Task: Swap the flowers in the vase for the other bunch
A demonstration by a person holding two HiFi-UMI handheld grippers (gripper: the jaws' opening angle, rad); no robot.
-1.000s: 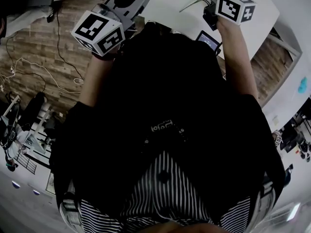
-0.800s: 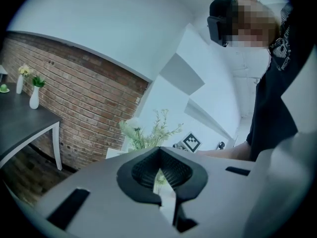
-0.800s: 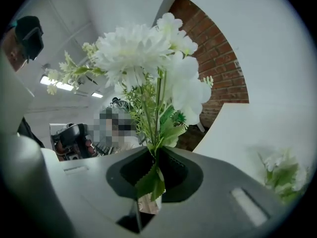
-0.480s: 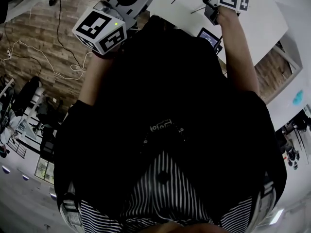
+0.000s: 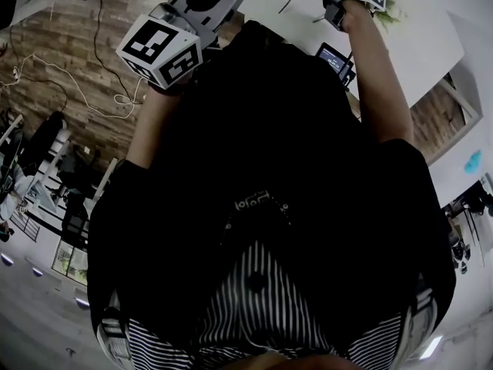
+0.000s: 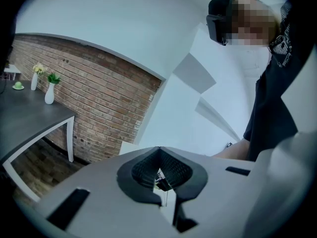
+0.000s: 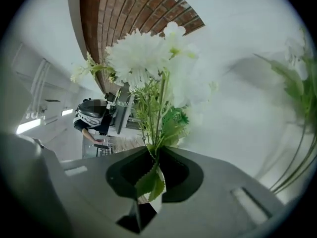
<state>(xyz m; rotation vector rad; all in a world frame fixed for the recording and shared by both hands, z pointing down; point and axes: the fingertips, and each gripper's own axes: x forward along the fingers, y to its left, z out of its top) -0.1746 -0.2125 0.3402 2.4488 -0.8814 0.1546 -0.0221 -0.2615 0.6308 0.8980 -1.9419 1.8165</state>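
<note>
- Right gripper (image 7: 151,151): the jaws are drawn almost together and clamped on the green stems of a white bunch (image 7: 148,58). One toothed leaf (image 7: 151,180) is caught between the pads, below the tips.
- Held bunch: the blooms are carried out ahead of the jaws and fill the middle of the right gripper view, so what lies behind them is hidden. In the head view this gripper is seen at the top edge, over the white table (image 5: 424,45).
- Second bunch (image 7: 297,133): long green stems and a pale bloom are seen at the right edge of the right gripper view, apart from the held bunch. What they stand in cannot be told.
- Left gripper (image 6: 159,150): the jaws are closed tip to tip with nothing clamped between them. In the head view it is held by the table's left edge, well apart from the right gripper.
- Screen (image 5: 333,60): a small dark device is seen just beside the right forearm.
- Torso (image 5: 262,168): the person's dark top fills the middle of the head view and hides the table's near part.
- Floor (image 5: 54,37): wooden boards with loose cables (image 5: 92,91) are seen to the left.
- Background, left gripper view: a brick wall (image 6: 109,103), a grey table (image 6: 29,118) bearing two white vases (image 6: 49,94), and a person (image 6: 277,83) at the right edge.
</note>
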